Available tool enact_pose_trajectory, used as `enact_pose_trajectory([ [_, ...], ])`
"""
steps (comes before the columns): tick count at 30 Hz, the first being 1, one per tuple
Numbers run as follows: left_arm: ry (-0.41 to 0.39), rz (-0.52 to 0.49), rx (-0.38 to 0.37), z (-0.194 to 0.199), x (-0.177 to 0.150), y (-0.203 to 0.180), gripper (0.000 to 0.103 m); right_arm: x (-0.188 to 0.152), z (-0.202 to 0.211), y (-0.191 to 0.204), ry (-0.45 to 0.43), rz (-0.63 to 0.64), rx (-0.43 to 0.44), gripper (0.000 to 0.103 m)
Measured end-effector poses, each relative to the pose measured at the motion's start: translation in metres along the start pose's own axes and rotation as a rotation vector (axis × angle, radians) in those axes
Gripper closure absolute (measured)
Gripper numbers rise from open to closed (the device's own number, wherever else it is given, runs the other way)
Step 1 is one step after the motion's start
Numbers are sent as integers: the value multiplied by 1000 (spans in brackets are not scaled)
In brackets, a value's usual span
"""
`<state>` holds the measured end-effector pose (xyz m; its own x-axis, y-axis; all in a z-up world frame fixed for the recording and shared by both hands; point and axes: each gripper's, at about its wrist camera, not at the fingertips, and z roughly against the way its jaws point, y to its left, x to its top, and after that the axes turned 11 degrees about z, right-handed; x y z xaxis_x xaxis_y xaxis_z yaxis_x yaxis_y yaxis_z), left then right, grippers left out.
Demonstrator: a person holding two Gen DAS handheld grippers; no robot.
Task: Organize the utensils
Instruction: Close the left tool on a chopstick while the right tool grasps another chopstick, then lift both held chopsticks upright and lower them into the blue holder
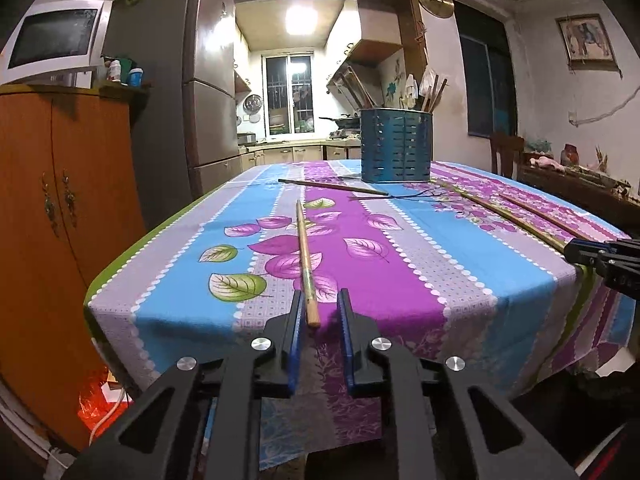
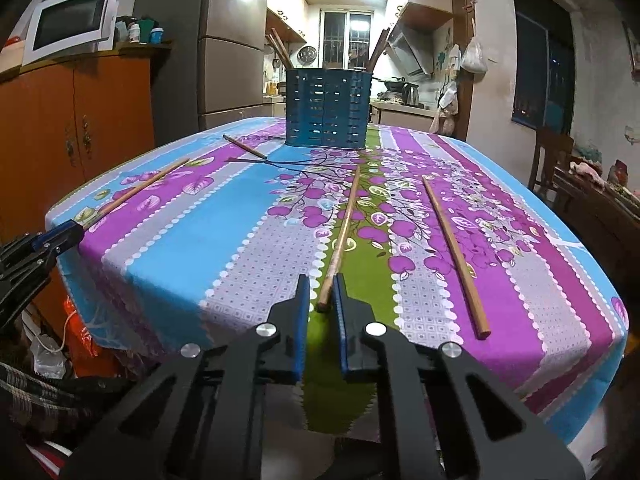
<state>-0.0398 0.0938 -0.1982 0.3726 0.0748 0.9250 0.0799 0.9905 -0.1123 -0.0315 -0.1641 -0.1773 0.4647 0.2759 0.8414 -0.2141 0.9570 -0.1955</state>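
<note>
A blue slotted utensil holder (image 1: 395,146) stands at the far end of the table and shows in the right wrist view too (image 2: 327,109), with utensils in it. Several wooden chopsticks lie loose on the flowered tablecloth. My left gripper (image 1: 319,304) is open, its fingers either side of the near end of one chopstick (image 1: 305,252). My right gripper (image 2: 321,290) is open around the near end of another chopstick (image 2: 340,236). A third chopstick (image 2: 454,252) lies to its right. A fourth chopstick (image 1: 332,186) lies near the holder.
The table (image 1: 460,264) has its front edge just ahead of both grippers. An orange cabinet (image 1: 52,200) with a microwave (image 1: 52,40) on top stands at left, a fridge (image 1: 188,80) beside it. A wooden chair (image 2: 550,160) is at right.
</note>
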Motion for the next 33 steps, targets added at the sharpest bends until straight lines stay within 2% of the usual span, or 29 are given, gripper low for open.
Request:
enact_pose_trajectory([
  [5,2,1,-6,-3,1,0,85,-1,-2,-5,-1,-27,0,93],
  [9,4,4,-13,-5,1,-1,92,-2,-1,-8,-5,-44,11,96],
  [19,8,24,-13,0,4,1,95,-2,8,-13,-28,-60,-6,98],
  [26,-47,12,1,24,22,-2,95,6,23,-16,-71,-28,-19,98],
  [33,-151,41,-29,58,65,-2,95,28,50,-22,-159,3,-10,98],
])
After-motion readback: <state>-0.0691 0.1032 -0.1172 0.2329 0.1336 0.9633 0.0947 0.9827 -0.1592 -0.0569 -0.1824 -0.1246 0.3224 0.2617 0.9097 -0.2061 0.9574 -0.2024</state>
